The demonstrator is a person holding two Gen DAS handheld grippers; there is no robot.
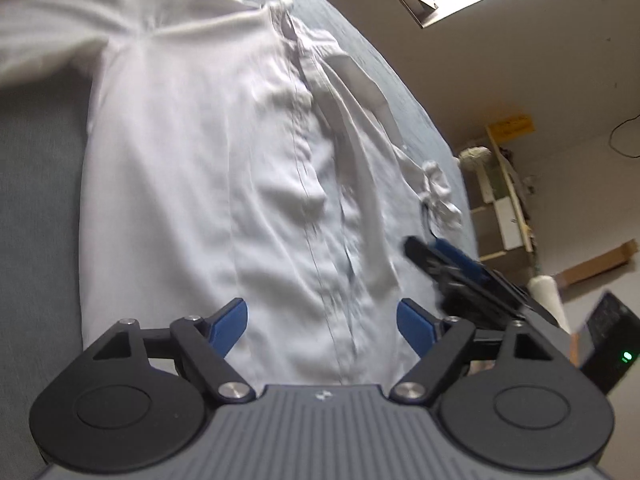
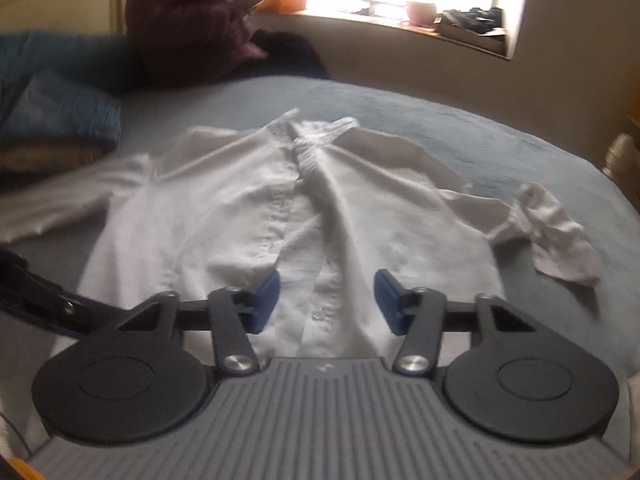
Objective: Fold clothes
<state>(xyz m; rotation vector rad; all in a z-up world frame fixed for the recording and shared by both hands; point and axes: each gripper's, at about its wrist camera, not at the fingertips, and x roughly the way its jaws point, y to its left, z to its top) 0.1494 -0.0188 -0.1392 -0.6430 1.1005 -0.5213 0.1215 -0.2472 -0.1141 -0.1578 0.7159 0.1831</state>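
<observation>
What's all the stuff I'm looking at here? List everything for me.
shirt: one, white, spread flat on the bed, buttoned front up
bed cover: one, grey-blue, under the shirt
folded blanket: one, blue, far left on the bed
dark clothing: maroon and black heap by the window
pot: one, pinkish, on the windowsill
shelf unit: one, pale, beside the bed
left gripper: black, blue pads, open over the hem
right gripper: same, open over the hem
</observation>
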